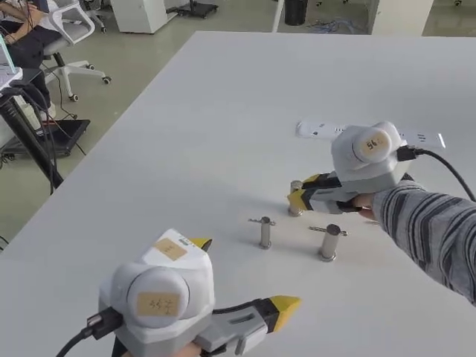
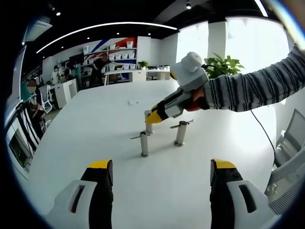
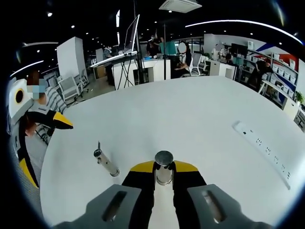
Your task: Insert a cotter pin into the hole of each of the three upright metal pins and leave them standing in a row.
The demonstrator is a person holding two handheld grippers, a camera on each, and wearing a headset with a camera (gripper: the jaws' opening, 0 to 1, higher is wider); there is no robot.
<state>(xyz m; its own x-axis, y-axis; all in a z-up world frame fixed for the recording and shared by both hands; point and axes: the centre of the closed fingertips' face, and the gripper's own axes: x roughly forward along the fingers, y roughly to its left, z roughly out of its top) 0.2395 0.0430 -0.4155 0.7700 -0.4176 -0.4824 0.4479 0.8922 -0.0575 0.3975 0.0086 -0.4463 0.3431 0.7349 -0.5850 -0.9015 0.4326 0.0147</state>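
3 metal pins stand upright on the white table (image 1: 186,149), long axes vertical, in a loose triangle.

Head view, L to R:
- The left gripper (image 1: 244,273) is at approx 7 o'clock of the group. Its jaws are spread wide w/ nothing btwn them, and the yellow tips aim toward approx 2 o'clock.
- The left pin (image 1: 265,236) stands free. Its cotter pin (image 1: 260,221) lies level thru the top hole, long axis running 9-to-3, w/ most of it sticking out toward 9.
- The back pin (image 1: 296,184) is at approx 1 o'clock of the left pin.
- The right gripper (image 1: 305,189) reaches in from 3 o'clock and is clamped on the back pin. In the right gripper view both yellow tips press that pin's sides just under its round flat head.
- The right pin (image 1: 329,245) stands free at approx 4 o'clock of the back pin. A second cotter pin (image 1: 327,230) sits level thru its top, also 9-to-3, w/ the longer end toward 9.
- A white power strip (image 1: 320,131) lies flat at 12 o'clock, beyond the right gripper.
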